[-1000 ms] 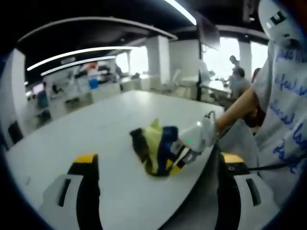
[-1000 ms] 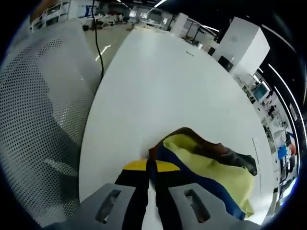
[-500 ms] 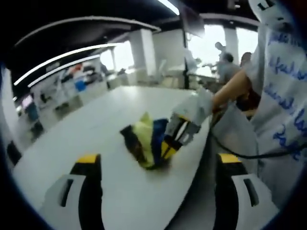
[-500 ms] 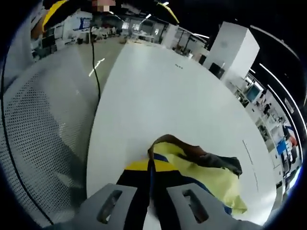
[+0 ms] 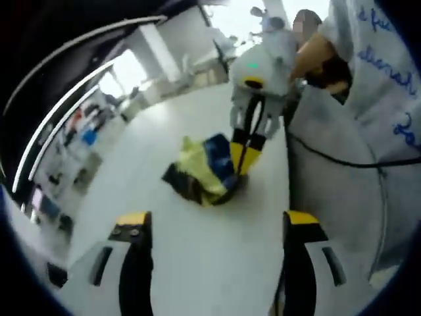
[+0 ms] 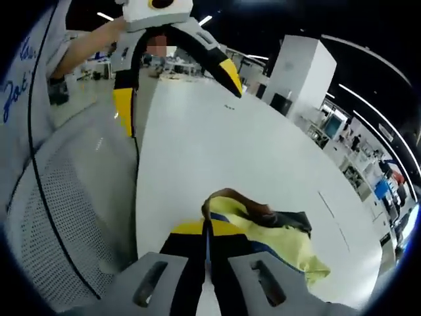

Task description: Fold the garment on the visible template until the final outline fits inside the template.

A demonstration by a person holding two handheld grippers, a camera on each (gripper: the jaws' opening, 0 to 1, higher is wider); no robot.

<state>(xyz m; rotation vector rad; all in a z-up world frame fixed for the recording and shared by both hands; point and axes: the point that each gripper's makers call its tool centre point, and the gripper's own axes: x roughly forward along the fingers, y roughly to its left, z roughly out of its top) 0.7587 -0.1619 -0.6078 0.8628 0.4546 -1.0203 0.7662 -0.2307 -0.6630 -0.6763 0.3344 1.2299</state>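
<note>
White table [image 5: 197,263] carries the crumpled garment [image 5: 204,168] near its edge. Right gripper [image 6: 208,247], now lifted, stays clamped on the cloth; left gripper [image 5: 210,257] hangs wide, empty, so folding has barely begun.

Table [image 6: 210,151]: white, rounded edge.
Mesh chair [image 6: 59,217]: grey, just beside table.
Pillar [image 6: 299,62]: white, beyond table.

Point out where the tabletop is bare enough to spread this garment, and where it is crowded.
The white table is bare beyond the bunched garment out to its far edge. In the left gripper view, bare surface also lies between the open left gripper and the garment. The crowded spot is the table's near edge, where the right gripper clamps the garment beside a mesh chair.
</note>
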